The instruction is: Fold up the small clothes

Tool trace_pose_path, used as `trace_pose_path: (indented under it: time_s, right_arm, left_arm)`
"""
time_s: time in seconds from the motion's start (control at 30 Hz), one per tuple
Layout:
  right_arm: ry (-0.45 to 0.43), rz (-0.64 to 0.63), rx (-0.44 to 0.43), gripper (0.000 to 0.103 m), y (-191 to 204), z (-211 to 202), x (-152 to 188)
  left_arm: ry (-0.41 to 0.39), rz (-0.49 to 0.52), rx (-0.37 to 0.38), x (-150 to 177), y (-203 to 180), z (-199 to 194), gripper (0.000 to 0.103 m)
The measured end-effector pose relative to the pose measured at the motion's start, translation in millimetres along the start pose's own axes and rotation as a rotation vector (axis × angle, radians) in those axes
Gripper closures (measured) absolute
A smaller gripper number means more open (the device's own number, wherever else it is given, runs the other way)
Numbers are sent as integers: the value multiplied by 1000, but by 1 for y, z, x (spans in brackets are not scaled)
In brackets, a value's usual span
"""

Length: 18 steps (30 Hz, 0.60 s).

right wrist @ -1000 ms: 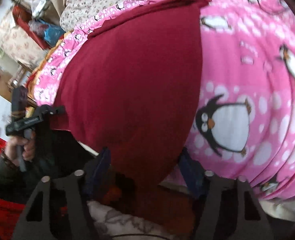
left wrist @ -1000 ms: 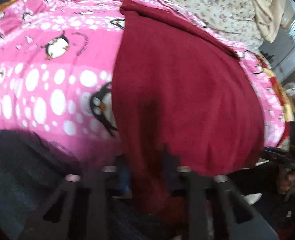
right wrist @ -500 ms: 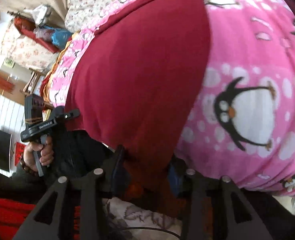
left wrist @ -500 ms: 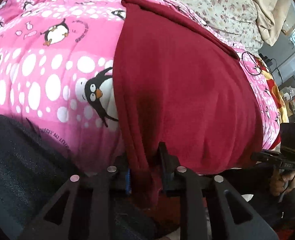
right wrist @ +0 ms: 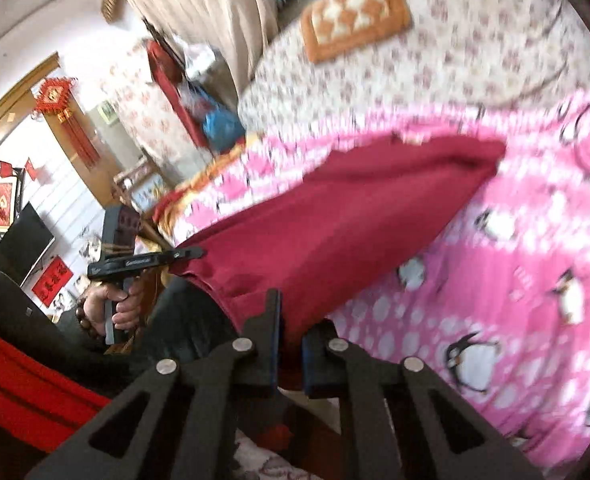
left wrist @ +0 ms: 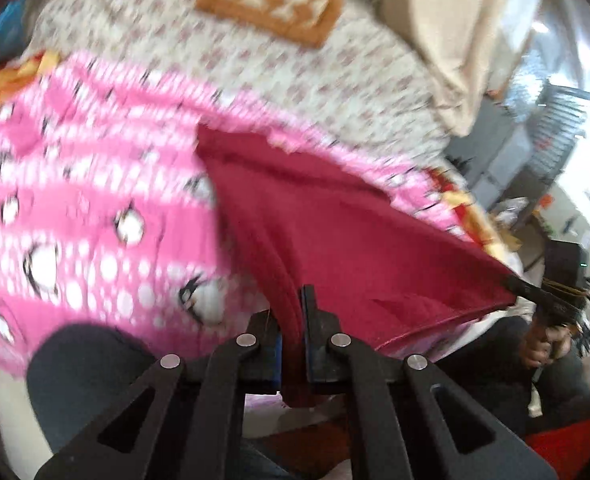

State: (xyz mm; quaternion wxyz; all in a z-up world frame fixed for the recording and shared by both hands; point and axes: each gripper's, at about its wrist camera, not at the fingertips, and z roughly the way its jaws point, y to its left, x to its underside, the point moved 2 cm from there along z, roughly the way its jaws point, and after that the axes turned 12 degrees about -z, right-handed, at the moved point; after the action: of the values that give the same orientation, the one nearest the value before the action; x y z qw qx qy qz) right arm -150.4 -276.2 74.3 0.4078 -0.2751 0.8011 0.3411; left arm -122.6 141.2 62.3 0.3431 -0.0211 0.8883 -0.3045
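Observation:
A dark red garment (left wrist: 335, 232) lies partly on a pink penguin-print blanket (left wrist: 75, 200), its near edge raised off the bed. My left gripper (left wrist: 291, 332) is shut on the garment's near left corner. My right gripper (right wrist: 289, 332) is shut on the other near corner of the same garment (right wrist: 335, 220). The cloth stretches taut between the two grippers. Each gripper shows in the other's view: the right one (left wrist: 513, 282) at far right, the left one (right wrist: 193, 254) at left. The garment's far edge rests on the pink blanket (right wrist: 515, 260).
A floral bedsheet (left wrist: 255, 60) lies beyond the blanket, with an orange-and-white checked cushion (left wrist: 271, 0) on it. A beige curtain (left wrist: 455, 40) hangs at the back right. Room furniture and red wall decorations (right wrist: 59, 96) show at left in the right wrist view.
Both grippers have closed tightly on the garment's near corners and risen, lifting the near edge off the bed. The views now tilt up and show more of the floral sheet and cushion.

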Motion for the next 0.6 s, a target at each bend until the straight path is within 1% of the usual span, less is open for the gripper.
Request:
trace_pose_path:
  time_s: [0.07, 0.17, 0.2, 0.27, 0.3, 0.37, 0.4, 0.43, 0.5, 0.53, 0.6]
  right_arm:
    - [-35, -44, -14, 96, 13, -21, -8]
    - [-60, -132, 4, 96, 39, -47, -26]
    - [-78, -142, 0, 96, 42, -55, -32]
    - [-107, -149, 13, 96, 41, -67, -43]
    - [-112, -146, 28, 96, 38, -67, -48]
    - [-116, -110, 64, 96, 20, -61, -61]
    - [-115, -80, 85, 96, 9, -54, -68]
    - [-112, -54, 104, 96, -1, -46, -74]
    - [-105, 0, 147, 96, -24, -26, -86]
    - [-101, 30, 170, 96, -38, -13, -93]
    - [-86, 68, 222, 96, -65, 12, -104]
  left_arm:
    - [-22, 52, 58, -3, -19, -24, 103]
    - [-41, 125, 121, -5, -45, -49, 103]
    - [-54, 137, 133, -6, -51, -55, 103]
    - [-92, 136, 137, -21, -57, -55, 103]
    - [-106, 127, 125, -29, -56, -52, 103]
    - [-122, 90, 74, -49, -52, -36, 103]
    - [-123, 75, 47, -59, -50, -24, 103]
    - [-123, 64, 3, -71, -49, -8, 103]
    - [-101, 44, -54, -88, -44, 19, 103]
    - [-76, 27, -82, -100, -40, 40, 103]
    - [-38, -24, -114, -117, -27, 69, 103]
